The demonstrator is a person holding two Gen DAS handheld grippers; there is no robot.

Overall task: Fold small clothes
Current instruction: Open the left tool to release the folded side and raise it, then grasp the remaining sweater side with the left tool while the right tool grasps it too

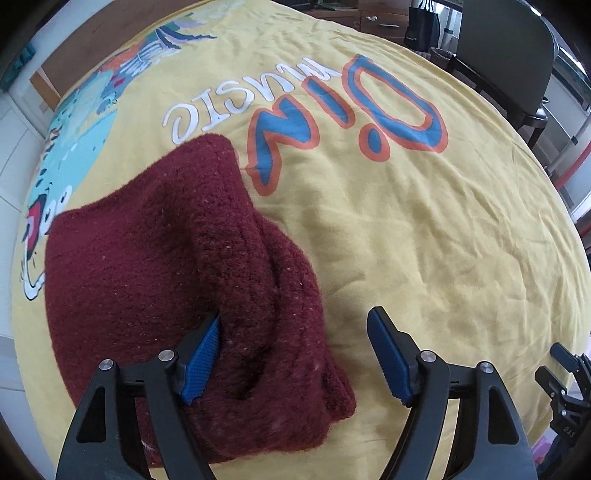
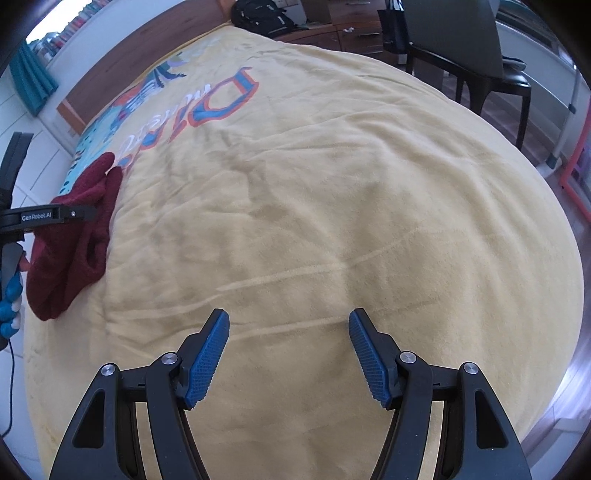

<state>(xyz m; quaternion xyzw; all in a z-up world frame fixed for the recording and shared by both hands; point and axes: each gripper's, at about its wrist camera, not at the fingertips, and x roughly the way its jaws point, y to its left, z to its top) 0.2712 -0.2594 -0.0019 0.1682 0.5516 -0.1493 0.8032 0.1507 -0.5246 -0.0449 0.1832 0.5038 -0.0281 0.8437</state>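
Note:
A dark red knitted garment (image 1: 177,280) lies bunched and partly folded on the yellow blanket (image 1: 424,229). My left gripper (image 1: 295,321) is open just above it; its left finger (image 1: 207,347) presses into the knit, while the right finger (image 1: 388,350) is over bare blanket. In the right wrist view the garment (image 2: 74,236) lies far left, with the left gripper's black body (image 2: 48,216) over it. My right gripper (image 2: 288,321) is open and empty over bare blanket (image 2: 332,203), well right of the garment.
The blanket carries blue and orange lettering (image 1: 351,110) and a cartoon print (image 1: 74,147) at the far side. A dark chair (image 2: 480,55) and a wooden cabinet (image 2: 351,29) stand beyond the bed. A black backpack (image 2: 262,18) sits at the far edge.

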